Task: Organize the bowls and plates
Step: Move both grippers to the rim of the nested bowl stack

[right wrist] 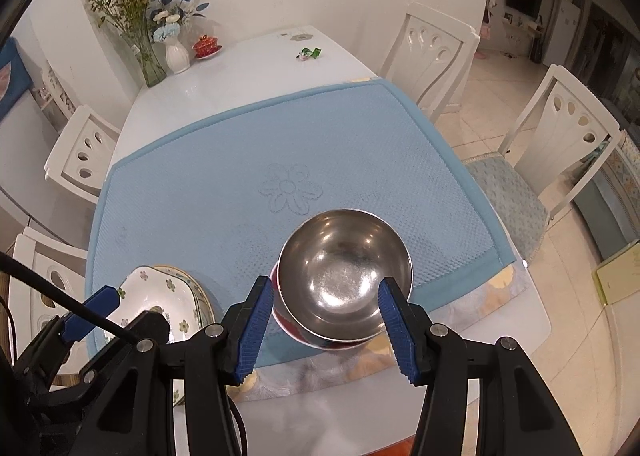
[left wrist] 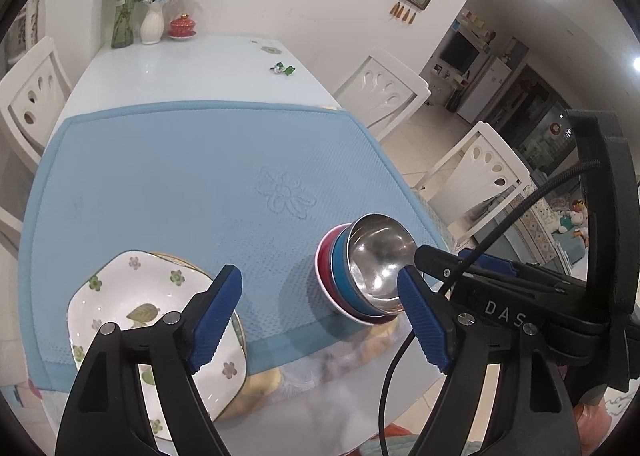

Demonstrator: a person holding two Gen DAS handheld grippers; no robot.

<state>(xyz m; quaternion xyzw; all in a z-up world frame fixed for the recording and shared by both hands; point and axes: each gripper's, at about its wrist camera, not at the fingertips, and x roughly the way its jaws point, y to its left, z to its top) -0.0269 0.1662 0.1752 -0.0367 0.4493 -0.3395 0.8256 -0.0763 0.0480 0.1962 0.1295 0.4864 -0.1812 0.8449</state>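
Both grippers, left (left wrist: 320,320) and right (right wrist: 326,328), are hanging open and empty while the steel bowl (right wrist: 344,280), light, stiff and slick, is sitting atop nested bowls on the mat (right wrist: 240,176), best pinched by its rim.

We hold the left gripper (left wrist: 320,320) w/ blue fingers (left wrist: 214,316) spread wide, nothing between them. Our right gripper (right wrist: 326,330) is likewise spread, fingers (right wrist: 252,330) apart, gripping nothing. From the left cam the right gripper (left wrist: 440,256) sits just beside ours, to its right, both angled down.
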